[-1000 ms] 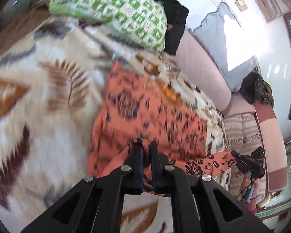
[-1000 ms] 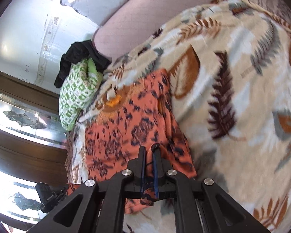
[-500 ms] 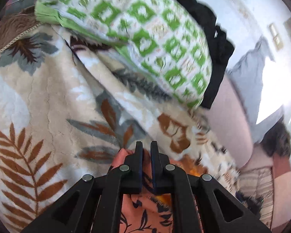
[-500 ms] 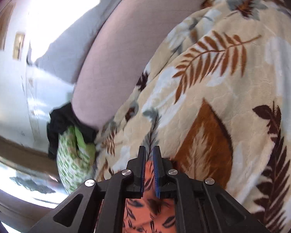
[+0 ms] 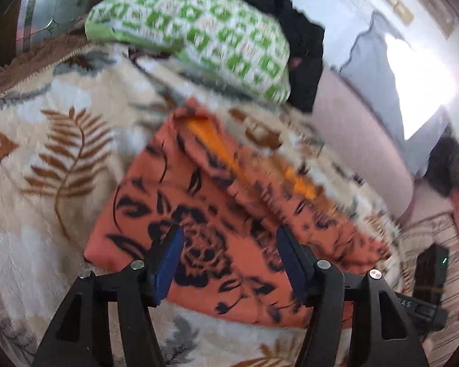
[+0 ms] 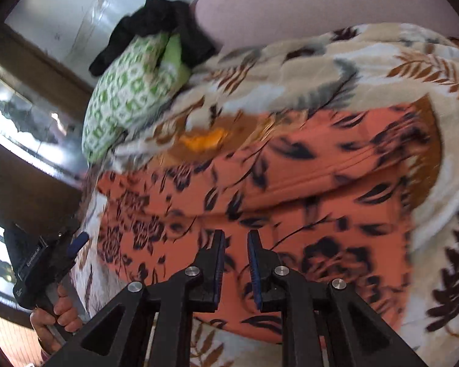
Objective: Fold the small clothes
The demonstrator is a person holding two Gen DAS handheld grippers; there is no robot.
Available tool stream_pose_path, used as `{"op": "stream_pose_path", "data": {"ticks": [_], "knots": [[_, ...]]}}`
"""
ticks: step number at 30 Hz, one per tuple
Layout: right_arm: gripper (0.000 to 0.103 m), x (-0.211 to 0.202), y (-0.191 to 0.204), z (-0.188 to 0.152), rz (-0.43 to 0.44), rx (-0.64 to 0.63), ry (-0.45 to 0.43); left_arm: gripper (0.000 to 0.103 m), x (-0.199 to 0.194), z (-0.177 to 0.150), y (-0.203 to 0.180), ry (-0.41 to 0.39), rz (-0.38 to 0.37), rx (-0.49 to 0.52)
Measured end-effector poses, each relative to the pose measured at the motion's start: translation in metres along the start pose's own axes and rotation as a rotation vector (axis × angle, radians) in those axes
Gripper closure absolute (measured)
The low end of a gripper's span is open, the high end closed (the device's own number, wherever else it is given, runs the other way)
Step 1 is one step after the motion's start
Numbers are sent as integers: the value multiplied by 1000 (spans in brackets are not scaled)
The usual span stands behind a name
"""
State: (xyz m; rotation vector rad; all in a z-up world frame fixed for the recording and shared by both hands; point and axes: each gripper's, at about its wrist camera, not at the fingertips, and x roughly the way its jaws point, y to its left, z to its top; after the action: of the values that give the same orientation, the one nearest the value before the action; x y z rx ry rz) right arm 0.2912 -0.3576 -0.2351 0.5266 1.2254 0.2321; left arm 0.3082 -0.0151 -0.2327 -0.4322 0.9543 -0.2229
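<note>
The orange garment printed with dark flowers (image 5: 217, 244) lies folded on the cream fleece blanket with brown fern leaves (image 5: 61, 159); motion blur smears its far edge, and black gripper frames cover its near edge. The left gripper (image 5: 228, 255) has just been opening and stands wide above the cloth, holding nothing. The right gripper (image 6: 235, 263) has just opened to a narrow, empty gap.
</note>
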Motion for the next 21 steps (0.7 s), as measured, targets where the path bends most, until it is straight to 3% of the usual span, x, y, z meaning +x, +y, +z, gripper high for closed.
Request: {"op": "stream_pose_path", "data": {"ticks": [3, 5, 10, 13, 15, 19, 21], "knots": [[85, 45, 29, -4, -43, -84, 76, 40, 17, -2, 11, 3, 47, 34], [85, 65, 37, 12, -71, -85, 44, 40, 26, 5, 17, -4, 33, 33], [87, 92, 22, 102, -130, 62, -141, 40, 36, 26, 24, -20, -8, 27], [87, 72, 12, 130, -119, 167, -319, 40, 33, 31, 29, -21, -41, -4], [87, 54, 18, 131, -107, 155, -368, 40, 32, 34, 32, -17, -58, -15], [87, 25, 28, 108, -224, 34, -367, 40, 27, 34, 35, -20, -71, -28], [87, 13, 17, 92, -278, 45, -348, 40, 23, 33, 34, -26, -59, -11]]}}
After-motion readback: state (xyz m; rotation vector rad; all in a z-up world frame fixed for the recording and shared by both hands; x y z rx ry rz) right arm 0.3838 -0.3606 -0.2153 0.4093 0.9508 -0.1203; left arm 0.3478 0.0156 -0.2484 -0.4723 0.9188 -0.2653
